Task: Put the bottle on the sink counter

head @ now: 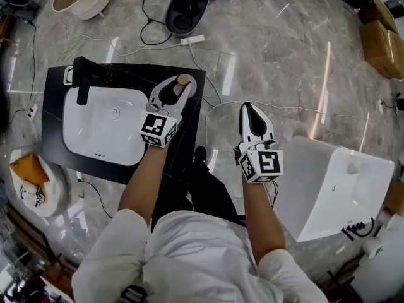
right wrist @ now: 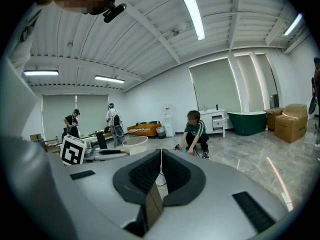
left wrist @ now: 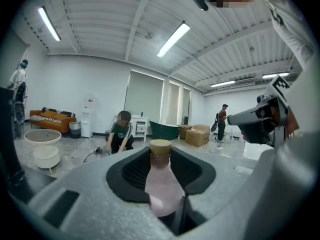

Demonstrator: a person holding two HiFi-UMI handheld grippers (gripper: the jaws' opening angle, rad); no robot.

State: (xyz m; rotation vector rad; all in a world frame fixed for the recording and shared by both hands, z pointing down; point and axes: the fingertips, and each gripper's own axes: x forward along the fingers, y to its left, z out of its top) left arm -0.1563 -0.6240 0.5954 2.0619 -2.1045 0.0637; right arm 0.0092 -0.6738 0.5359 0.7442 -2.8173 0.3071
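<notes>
In left gripper (head: pixel 175 88), a seemingly pinkish bottle (left wrist: pixel 161 184)

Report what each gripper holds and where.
The left gripper holds the bottle by its body, below the cap. The right gripper is shut and holds nothing.

The person is wearing a white short-sleeved shirt (head: pixel 196 257) and black trousers (head: pixel 205 194). The left gripper (head: pixel 178 88) and right gripper (head: pixel 248 109) are showing black-and-white marker cubes (head: pixel 158 129).

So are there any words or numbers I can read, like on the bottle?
No text here is readable.
The bottle: no label shows.
Cubes on left gripper and right gripper: square patterns, no letters.
The white tub: black marks, too small to read.
</notes>
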